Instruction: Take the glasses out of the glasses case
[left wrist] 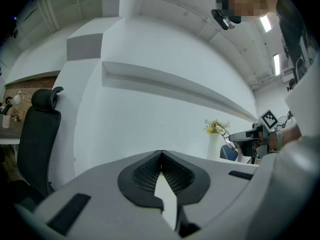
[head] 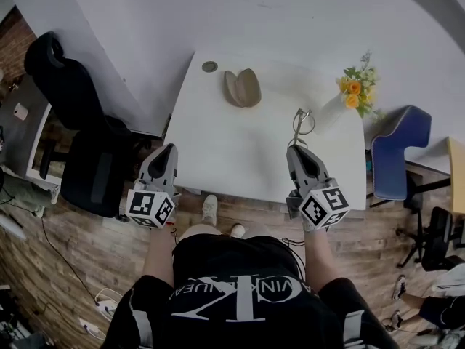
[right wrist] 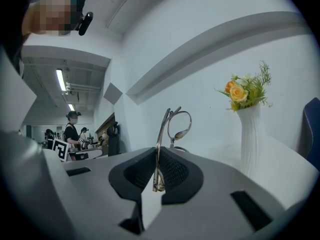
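My right gripper (head: 298,148) is shut on thin metal glasses (head: 301,123), which stick out past its tips over the white table (head: 240,151). In the right gripper view the glasses (right wrist: 170,129) stand upright between the pads, round lenses folded together. A tan glasses case (head: 242,88) lies open near the table's far side, well beyond both grippers. My left gripper (head: 167,151) hovers at the table's left front corner; its jaws (left wrist: 161,170) are shut with nothing between them.
A white vase of orange and yellow flowers (head: 349,97) stands at the table's right rear. A small round disc (head: 209,67) lies at the far left. A black office chair (head: 80,137) stands left of the table, a blue chair (head: 396,155) to the right.
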A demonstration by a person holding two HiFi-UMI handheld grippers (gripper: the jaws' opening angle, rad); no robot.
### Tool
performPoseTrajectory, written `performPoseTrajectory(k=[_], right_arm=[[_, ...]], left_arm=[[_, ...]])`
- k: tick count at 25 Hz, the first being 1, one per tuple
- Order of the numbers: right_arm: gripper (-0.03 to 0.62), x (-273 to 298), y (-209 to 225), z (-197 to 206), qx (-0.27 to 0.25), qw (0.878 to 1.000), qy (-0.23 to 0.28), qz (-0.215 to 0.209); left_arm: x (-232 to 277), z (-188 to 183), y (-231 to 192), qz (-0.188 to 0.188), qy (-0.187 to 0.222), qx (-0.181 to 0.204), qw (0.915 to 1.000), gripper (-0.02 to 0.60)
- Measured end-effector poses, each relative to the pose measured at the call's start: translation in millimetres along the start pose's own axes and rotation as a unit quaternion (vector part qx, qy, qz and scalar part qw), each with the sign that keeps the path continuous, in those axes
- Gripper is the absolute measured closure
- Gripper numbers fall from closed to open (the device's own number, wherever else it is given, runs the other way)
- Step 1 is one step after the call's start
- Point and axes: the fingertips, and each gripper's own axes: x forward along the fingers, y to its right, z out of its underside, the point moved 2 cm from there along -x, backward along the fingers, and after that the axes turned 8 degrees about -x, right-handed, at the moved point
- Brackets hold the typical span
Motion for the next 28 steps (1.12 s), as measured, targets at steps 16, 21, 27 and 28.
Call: performPoseTrajectory(k=[16,21,27,28], right_arm=[[0.556,-12.9,7.5,1.3,-0.002,1.0,0.0,0.003],[0.556,-17.5,12.6,4.9,0.003,1.0,-0.003,0.009],[0.556,-18.5,18.8,6.9,0.009,1.0,-0.003,0.014],[0.556,-18.6,19.9,7.5,0.009,1.0,-0.004,0.015]], left_arm=[[-4.3,-0.6,11.0,-0.005,0.001,0.006,1.0,0.566],[-1.1,1.7,15.5,-0.001,-0.001,0.005,1.0,0.566],[3.7,4.0,17.6,0.001,-0.004,0.005,1.0,0.566],[4.6,4.5,18.0,0.001,-0.005,0.006,1.0,0.566]])
